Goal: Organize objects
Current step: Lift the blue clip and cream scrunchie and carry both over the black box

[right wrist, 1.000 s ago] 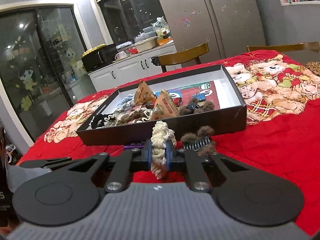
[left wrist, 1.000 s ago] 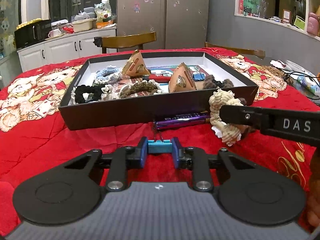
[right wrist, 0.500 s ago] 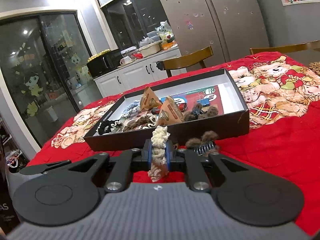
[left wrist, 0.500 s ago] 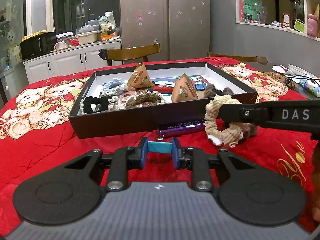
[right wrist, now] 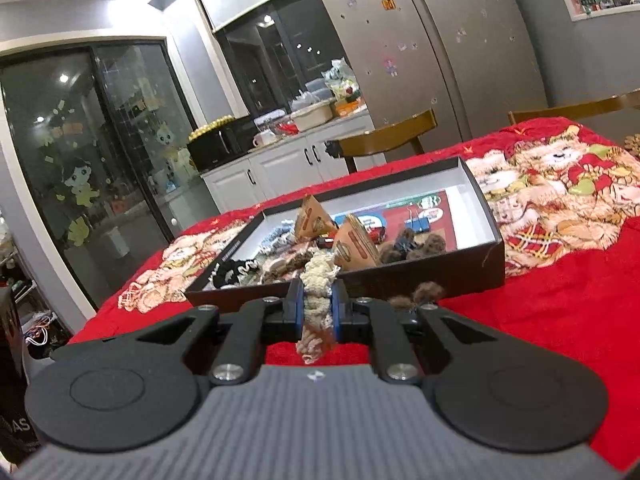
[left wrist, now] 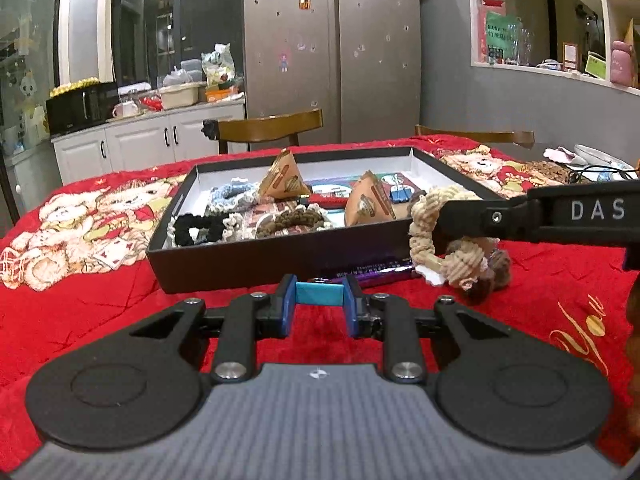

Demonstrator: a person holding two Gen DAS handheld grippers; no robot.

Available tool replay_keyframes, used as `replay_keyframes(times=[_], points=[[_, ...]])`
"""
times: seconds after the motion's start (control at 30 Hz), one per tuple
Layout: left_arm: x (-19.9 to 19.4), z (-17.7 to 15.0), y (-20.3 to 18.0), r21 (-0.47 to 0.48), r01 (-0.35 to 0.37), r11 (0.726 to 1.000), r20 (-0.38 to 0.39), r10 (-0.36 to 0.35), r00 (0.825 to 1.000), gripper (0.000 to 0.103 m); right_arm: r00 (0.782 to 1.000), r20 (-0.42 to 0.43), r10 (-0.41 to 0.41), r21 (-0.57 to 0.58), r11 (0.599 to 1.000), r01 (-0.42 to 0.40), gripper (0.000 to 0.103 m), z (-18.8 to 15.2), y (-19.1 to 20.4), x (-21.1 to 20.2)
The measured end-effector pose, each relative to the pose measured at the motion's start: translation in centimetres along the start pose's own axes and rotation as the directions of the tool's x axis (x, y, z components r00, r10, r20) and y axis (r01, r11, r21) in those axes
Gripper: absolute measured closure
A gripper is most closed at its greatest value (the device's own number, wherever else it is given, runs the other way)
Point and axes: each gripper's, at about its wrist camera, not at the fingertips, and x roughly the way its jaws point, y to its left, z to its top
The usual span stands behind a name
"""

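Observation:
A black box (left wrist: 248,256) with a white inside stands on the red tablecloth and holds several scrunchies, two brown cone packets (left wrist: 366,204) and a blue clip. My left gripper (left wrist: 319,304) is shut on a blue binder clip (left wrist: 319,295), just in front of the box's near wall. My right gripper (right wrist: 318,308) is shut on a beige scrunchie (right wrist: 316,280); it also shows in the left wrist view (left wrist: 424,220), held up at the box's near right corner.
A purple bar (left wrist: 372,272) and a brown fuzzy hair claw (right wrist: 416,294) lie on the cloth before the box. Wooden chairs (left wrist: 272,128) stand behind the table. Cables and dishes (left wrist: 592,164) lie at the far right.
Both grippers have risen. The right gripper has lifted the beige scrunchie to the height of the box rim. The left gripper keeps hold of the blue clip.

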Motion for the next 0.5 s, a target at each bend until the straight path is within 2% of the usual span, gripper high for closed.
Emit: replay_keyframes(times=[0.2, 0.5], points=[[-0.79, -0.07, -0.37, 0.019, -0.008, 1.000, 0.055, 0.007, 0.998, 0.074, 1.000, 0.005, 0.015, 0.003, 1.000, -0.015, 0.087, 0.02, 0.13, 0.00], [-0.95, -0.03, -0.13, -0.003, -0.009, 1.000, 0.071, 0.009, 0.997, 0.074, 0.998, 0.039, 0.042, 0.002, 0.999, -0.042, 0.087, 0.20, 0.44, -0.77]])
